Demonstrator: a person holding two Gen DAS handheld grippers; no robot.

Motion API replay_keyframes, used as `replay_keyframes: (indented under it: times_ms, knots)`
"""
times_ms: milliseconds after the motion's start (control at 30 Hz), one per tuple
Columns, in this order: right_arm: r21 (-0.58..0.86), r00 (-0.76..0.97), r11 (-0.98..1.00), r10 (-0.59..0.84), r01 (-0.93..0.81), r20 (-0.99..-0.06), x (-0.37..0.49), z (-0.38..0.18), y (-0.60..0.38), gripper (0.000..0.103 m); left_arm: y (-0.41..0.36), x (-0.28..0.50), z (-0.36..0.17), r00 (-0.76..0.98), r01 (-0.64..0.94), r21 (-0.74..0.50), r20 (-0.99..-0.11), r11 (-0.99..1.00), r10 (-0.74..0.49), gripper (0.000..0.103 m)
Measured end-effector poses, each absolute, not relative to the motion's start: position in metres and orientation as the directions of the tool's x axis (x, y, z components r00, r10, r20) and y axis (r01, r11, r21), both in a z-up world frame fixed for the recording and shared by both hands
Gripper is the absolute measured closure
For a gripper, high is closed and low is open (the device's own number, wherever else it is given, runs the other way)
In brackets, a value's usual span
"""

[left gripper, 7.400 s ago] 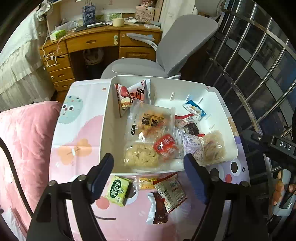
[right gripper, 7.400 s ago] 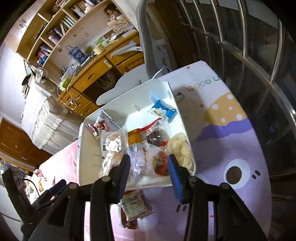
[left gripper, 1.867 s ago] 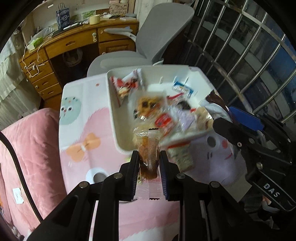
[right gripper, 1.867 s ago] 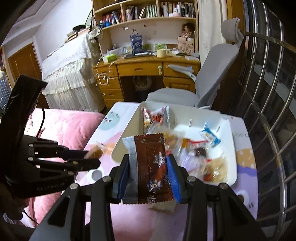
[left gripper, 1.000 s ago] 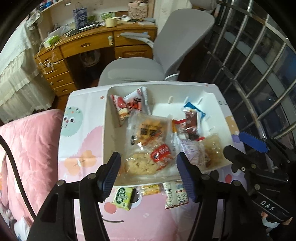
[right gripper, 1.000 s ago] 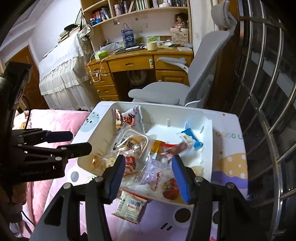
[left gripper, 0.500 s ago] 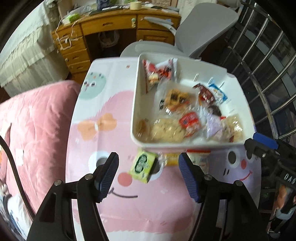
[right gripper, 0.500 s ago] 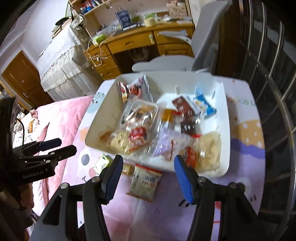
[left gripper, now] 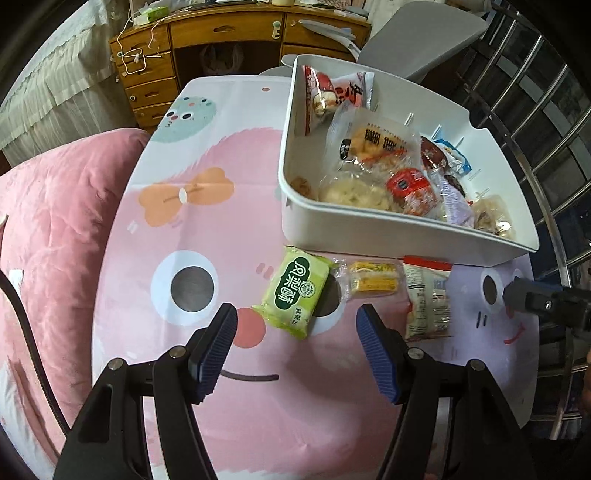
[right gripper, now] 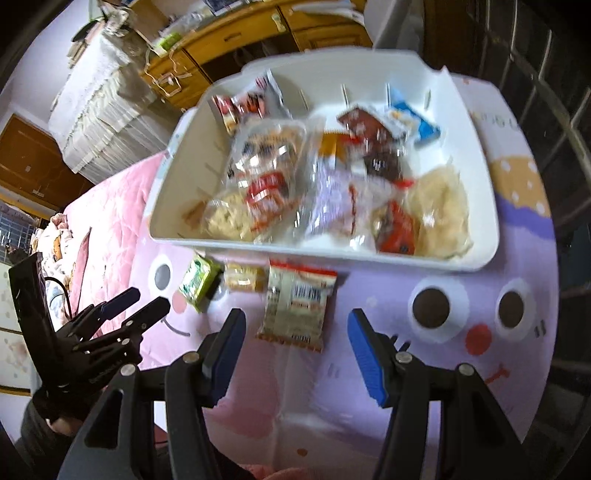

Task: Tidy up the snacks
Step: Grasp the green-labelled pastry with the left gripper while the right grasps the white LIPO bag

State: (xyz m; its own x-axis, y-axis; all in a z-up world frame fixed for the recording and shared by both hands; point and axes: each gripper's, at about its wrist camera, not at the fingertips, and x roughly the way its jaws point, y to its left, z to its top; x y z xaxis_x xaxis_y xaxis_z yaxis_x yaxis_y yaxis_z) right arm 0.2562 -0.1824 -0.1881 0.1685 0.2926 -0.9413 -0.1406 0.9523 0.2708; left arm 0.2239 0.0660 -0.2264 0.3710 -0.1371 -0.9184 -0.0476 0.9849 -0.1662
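A white bin [left gripper: 369, 221] [right gripper: 162, 221] full of several snack packs stands at the far side of the table. Three loose packs lie in front of it: a green one [left gripper: 293, 291] [right gripper: 199, 280], a small yellow one [left gripper: 373, 280] [right gripper: 243, 278] and a white one with a barcode [left gripper: 426, 299] [right gripper: 299, 306]. My left gripper [left gripper: 295, 343] [right gripper: 136, 302] hangs open and empty just short of the green pack. My right gripper [right gripper: 295, 328] [left gripper: 517, 291] is open and empty, its fingertips on either side of the white pack's near end, above it.
The table wears a pink and purple cartoon-face cloth [left gripper: 258, 406]. A pink quilt [left gripper: 55, 221] borders it on the left. A grey chair [left gripper: 424, 33] and a wooden desk [left gripper: 229, 33] stand behind the bin. Metal window bars [left gripper: 546, 110] run along the right.
Both grippers, empty, have sunk from above the bin toward the table in front of it. The three loose packs now lie close before the fingertips. The right view has tipped downward.
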Motion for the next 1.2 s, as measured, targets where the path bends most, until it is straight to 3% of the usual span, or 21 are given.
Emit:
replay_keyframes:
  times_ms: [733, 1067, 1200]
  knots:
    - [0.171, -0.019, 0.974, 0.176, 0.150, -0.984, 0.262, -0.275, -0.156, 0.045, 0.078, 0.263, -0.286, 0.253, 0.051, -0.217, -0.942, 0.975, -0.223, 0.037]
    - [0.108, -0.019, 0.982, 0.112, 0.157, -0.994, 0.268, -0.284, -0.138, 0.045, 0.063, 0.269, -0.289, 0.285, 0.075, -0.145, -0.945, 0.987, -0.160, 0.038]
    - [0.079, -0.021, 0.988, 0.083, 0.133, -0.996, 0.273, -0.284, -0.128, 0.045, 0.057, 0.270, -0.288, 0.322, 0.064, -0.128, -0.936, 0.990, -0.142, 0.043]
